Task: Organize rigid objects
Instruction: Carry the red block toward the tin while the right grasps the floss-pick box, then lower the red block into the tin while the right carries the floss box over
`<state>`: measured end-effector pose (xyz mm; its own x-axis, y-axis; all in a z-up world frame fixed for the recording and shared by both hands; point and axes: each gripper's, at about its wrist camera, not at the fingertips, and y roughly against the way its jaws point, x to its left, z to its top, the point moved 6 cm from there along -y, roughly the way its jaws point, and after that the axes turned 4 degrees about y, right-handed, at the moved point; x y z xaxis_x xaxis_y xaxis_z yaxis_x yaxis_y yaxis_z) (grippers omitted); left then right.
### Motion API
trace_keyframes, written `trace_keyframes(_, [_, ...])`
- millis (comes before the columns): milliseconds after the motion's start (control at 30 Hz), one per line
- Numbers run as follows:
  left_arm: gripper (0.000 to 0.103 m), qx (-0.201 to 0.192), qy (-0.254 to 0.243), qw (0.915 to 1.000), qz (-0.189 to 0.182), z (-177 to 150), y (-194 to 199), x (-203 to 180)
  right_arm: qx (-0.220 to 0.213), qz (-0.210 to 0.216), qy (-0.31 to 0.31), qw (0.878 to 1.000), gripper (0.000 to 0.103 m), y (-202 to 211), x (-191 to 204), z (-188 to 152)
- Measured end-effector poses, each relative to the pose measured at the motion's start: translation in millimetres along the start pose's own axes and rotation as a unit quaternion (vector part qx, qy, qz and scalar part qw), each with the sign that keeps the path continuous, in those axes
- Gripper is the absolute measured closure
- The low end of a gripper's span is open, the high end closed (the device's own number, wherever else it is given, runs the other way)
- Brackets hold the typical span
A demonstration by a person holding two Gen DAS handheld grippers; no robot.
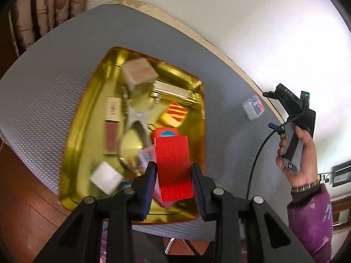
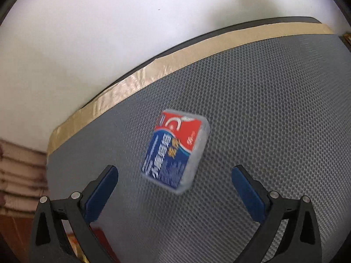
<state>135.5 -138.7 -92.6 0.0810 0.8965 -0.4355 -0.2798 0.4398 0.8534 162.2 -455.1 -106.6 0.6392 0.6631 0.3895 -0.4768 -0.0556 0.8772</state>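
Only the left wrist view shows the left gripper (image 1: 173,173), its jaws clamped on an upright red box (image 1: 173,166). Just beyond them lies the gold tray (image 1: 76,118), crowded with a white cube (image 1: 106,177), a lip gloss tube (image 1: 111,127) and a beige box (image 1: 139,72). Only the right wrist view shows the right gripper (image 2: 174,179) with jaws spread wide and empty; between and just beyond them a red-and-blue packet (image 2: 175,151) lies flat on the grey counter (image 2: 263,100).

Left gripper (image 1: 174,171) clamped, right gripper (image 2: 175,175) agape
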Motion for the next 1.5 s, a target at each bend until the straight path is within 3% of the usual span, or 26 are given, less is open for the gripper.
trace_keyframes(100, [0.071, -0.003, -0.002, 1.0, 0.003, 3.7, 2.6, 24.4, 0.01, -0.005, -0.022, 1.0, 0.0, -13.6, 9.2, 2.4])
trace_keyframes(300, [0.071, -0.003, 0.005, 1.0, -0.003, 10.3, 8.6, 38.1, 0.016, -0.037, -0.047, 0.998, 0.0, -37.8, 17.4, 0.9])
trace_keyframes(400, [0.071, -0.001, 0.005, 1.0, -0.006, 10.1, 14.0, 40.4, 0.039, -0.024, -0.08, 0.996, 0.001, -57.0, 16.1, -2.5])
trace_keyframes(433, [0.071, 0.001, 0.006, 1.0, -0.008, 10.3, 14.0, 41.4, 0.027, -0.032, -0.07, 0.997, 0.005, -58.3, 20.6, 0.9])
trace_keyframes(467, [0.071, 0.002, 0.005, 1.0, -0.008, 10.0, 15.8, 43.3, 0.02, -0.041, -0.058, 0.997, 0.017, -58.9, 23.9, 2.4])
trace_keyframes(500, [0.071, 0.003, 0.005, 0.9999, -0.008, 9.4, 18.8, 44.7, 0.018, -0.048, -0.05, 0.997, 0.022, -60.0, 25.5, 2.5])
trace_keyframes(533, [0.071, 0.006, 0.007, 0.9999, -0.009, 9.1, 18.4, 46.1, 0.014, -0.061, -0.039, 0.997, 0.036, -59.6, 25.8, 3.9])
trace_keyframes(567, [0.071, 0.008, 0.009, 0.9999, -0.01, 9.2, 14.2, 45.8, 0.013, -0.061, -0.033, 0.998, 0.036, -59.6, 25.8, 5.4])
trace_keyframes(867, [0.07, -0.007, 0.014, 0.9999, 0.005, 10.3, 20.6, 51.9, 0.035, 0.055, -0.01, 0.998, 0.038, -35.3, 2.5, -10.7])
trace_keyframes(1033, [0.07, -0.014, 0.018, 0.9996, 0.016, 6.9, 29.3, 59.1, 0.052, 0.123, 0.011, 0.991, 0.038, 1.8, -7.1, -64.6])
trace_keyframes(1233, [0.07, -0.027, 0.029, 0.9986, 0.033, -8.6, 45.5, 77.2, 0.065, 0.173, 0.024, 0.983, 0.038, 27.0, -9.7, -129.8])
trace_keyframes(1500, [0.07, -0.035, 0.029, 0.998, 0.044, -14.1, 56.0, 82.0, 0.086, 0.221, 0.002, 0.972, 0.038, 34.0, -27.2, -174.2])
